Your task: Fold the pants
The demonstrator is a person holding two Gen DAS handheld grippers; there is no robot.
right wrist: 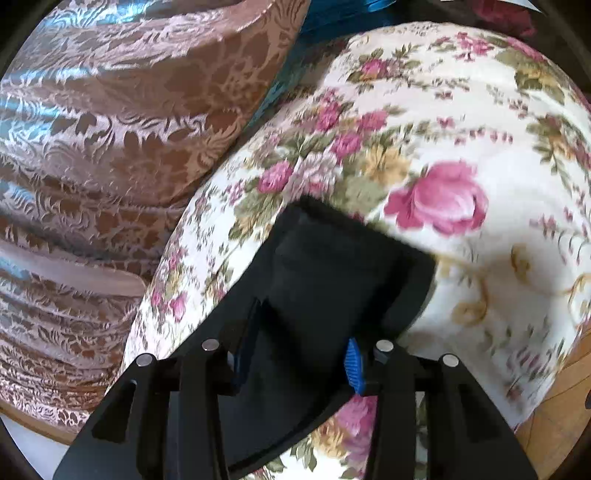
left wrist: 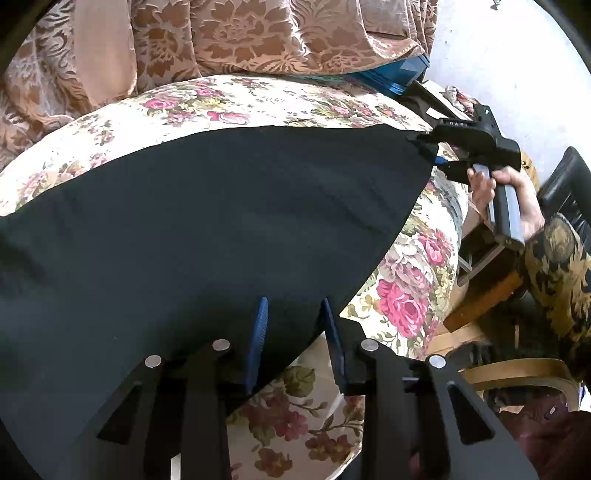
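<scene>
The black pants (left wrist: 207, 229) lie spread flat on a floral cushion (left wrist: 258, 99). My left gripper (left wrist: 295, 332) has its blue-padded fingers apart around the near edge of the cloth, which passes between them. My right gripper (left wrist: 430, 153) shows at the far right corner of the pants, jaws closed on that corner, held in a hand. In the right wrist view the right gripper (right wrist: 299, 350) has a thick fold of black pants (right wrist: 325, 280) bunched between its fingers, above the floral cushion (right wrist: 461, 129).
A brown damask drape (left wrist: 258, 33) hangs behind the cushion and also shows in the right wrist view (right wrist: 110, 129). A blue object (left wrist: 399, 72) lies at the cushion's far edge. Wooden chair parts (left wrist: 480, 302) and a patterned sleeve (left wrist: 554, 266) are on the right.
</scene>
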